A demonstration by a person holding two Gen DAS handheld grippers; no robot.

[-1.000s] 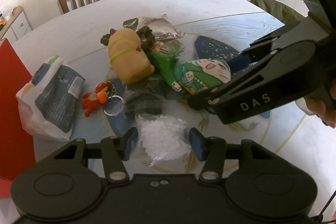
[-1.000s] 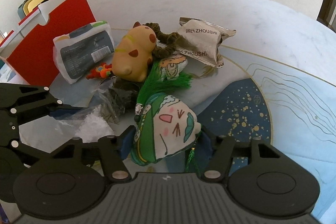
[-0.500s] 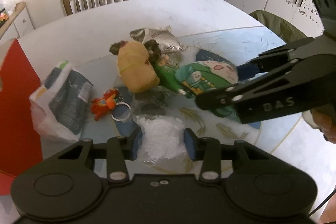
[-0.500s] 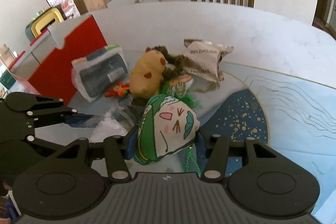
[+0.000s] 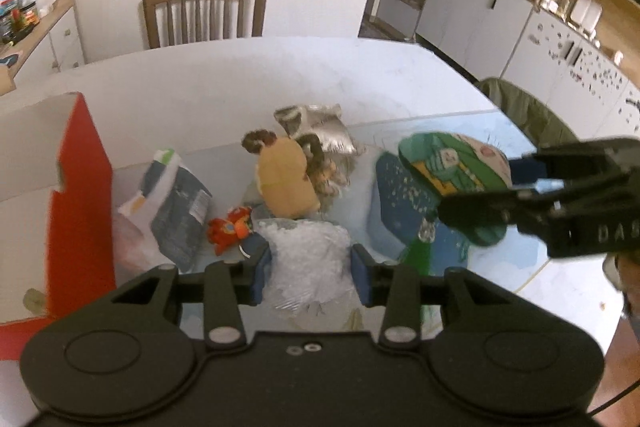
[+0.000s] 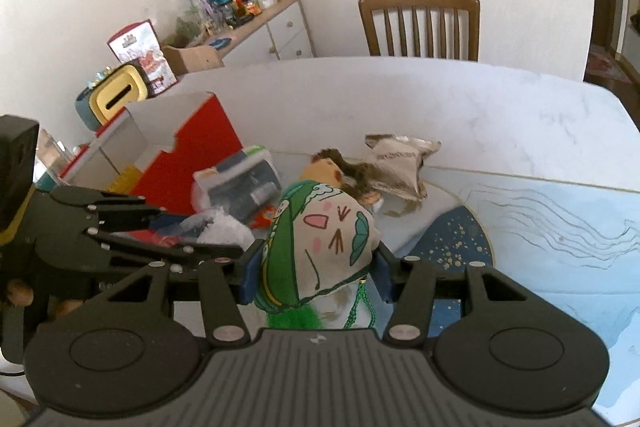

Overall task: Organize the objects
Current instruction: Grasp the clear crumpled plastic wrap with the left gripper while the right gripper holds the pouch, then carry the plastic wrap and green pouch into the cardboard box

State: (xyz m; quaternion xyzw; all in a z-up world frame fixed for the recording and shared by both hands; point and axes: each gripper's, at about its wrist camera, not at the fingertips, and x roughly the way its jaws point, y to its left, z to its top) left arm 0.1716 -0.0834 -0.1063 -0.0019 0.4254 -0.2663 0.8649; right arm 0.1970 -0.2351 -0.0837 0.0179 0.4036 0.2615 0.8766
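My right gripper [image 6: 316,273] is shut on a green and cream cartoon pouch [image 6: 320,247] with a green tassel and holds it up off the table; the pouch [image 5: 452,183] also shows at the right of the left wrist view. My left gripper [image 5: 312,273] is shut on a clear plastic bag of white bits [image 5: 308,259], lifted above the table. A tan plush toy [image 5: 284,179], a silver snack packet [image 5: 320,127], a small red keychain figure [image 5: 230,229] and a white and dark bag [image 5: 176,203] lie on the table.
An open red box [image 5: 80,195] stands at the table's left edge; the red box [image 6: 192,155] also shows left in the right wrist view. A wooden chair [image 5: 204,11] stands behind the round white table [image 5: 200,87]. A blue patterned mat [image 6: 560,227] covers the near side. Cabinets line the walls.
Both grippers have risen, each lifting what it holds off the table. The pile of things now lies farther below, and the red box has come more into view.
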